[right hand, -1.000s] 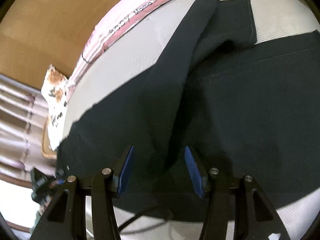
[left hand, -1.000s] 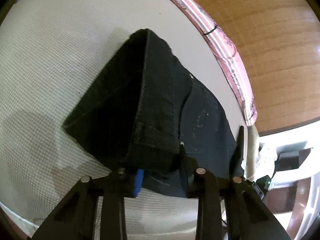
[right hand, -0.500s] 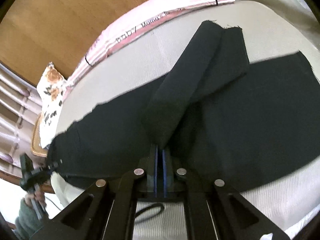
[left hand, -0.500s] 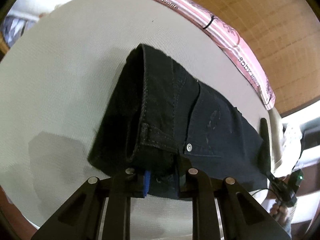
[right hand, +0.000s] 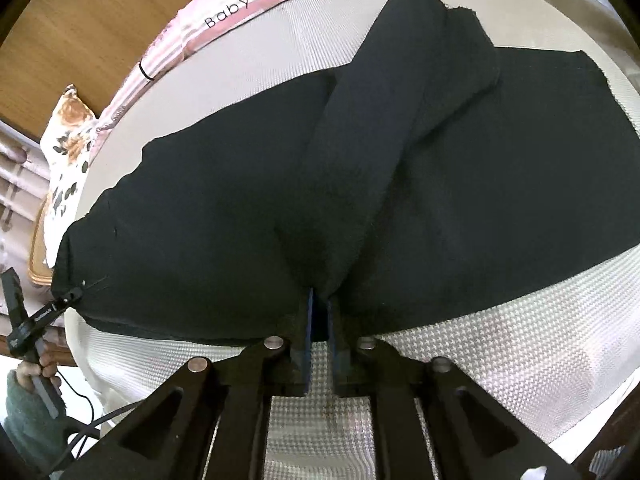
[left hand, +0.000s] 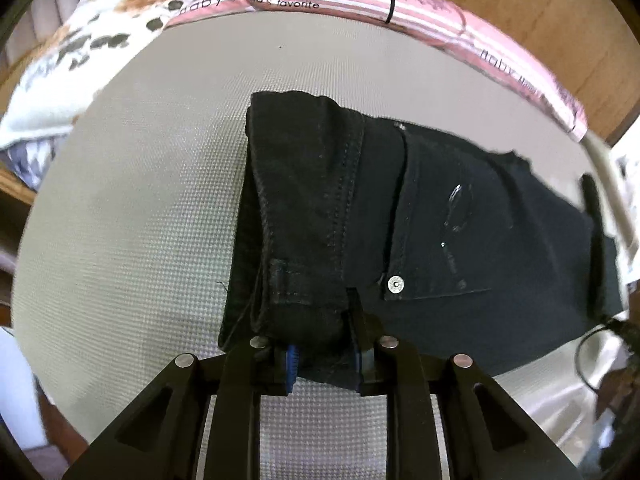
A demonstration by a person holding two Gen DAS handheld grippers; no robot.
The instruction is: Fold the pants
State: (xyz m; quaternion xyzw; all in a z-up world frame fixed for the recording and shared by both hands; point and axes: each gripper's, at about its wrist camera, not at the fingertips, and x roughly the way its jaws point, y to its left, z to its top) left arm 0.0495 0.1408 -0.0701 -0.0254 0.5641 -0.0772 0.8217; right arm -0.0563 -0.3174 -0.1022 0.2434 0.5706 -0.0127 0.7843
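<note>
The left hand-held gripper (left hand: 324, 356) pinches the waistband and the right hand-held gripper (right hand: 319, 320) a leg fold of the black pants (left hand: 460, 232) spread on the cream mattress (left hand: 140, 220), whose far pink-striped edging (left hand: 280, 0) reads "baby Mama's favorite".

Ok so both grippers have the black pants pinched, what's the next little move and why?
Probably carry both pinched parts together across the pants toward the far edge. The left gripper clamps the bunched waistband, the right gripper a raised leg fold, and the rest lies flat on the mat, so the fold looks only half laid.
</note>
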